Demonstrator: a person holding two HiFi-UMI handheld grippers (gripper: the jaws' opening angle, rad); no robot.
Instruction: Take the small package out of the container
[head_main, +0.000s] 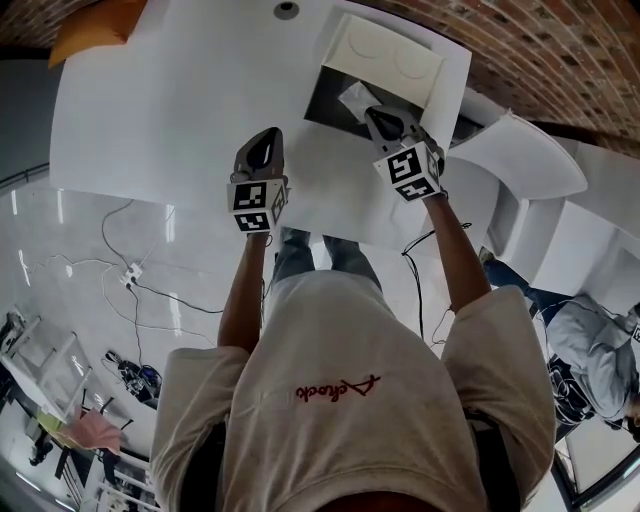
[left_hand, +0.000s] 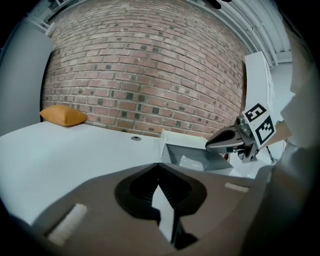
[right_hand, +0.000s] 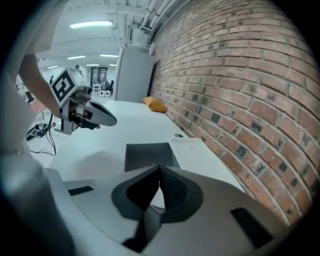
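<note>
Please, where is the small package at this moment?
In the head view, the small package lies inside the grey container, at the table's far right, just ahead of the right gripper.

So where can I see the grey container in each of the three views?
Head view: the container sits near the top, right of centre.
Left gripper view: the container lies right of centre, beyond the jaws.
Right gripper view: the container is in the centre, just beyond the jaws.
Shared landmark: the orange cushion, seen in all three views.
</note>
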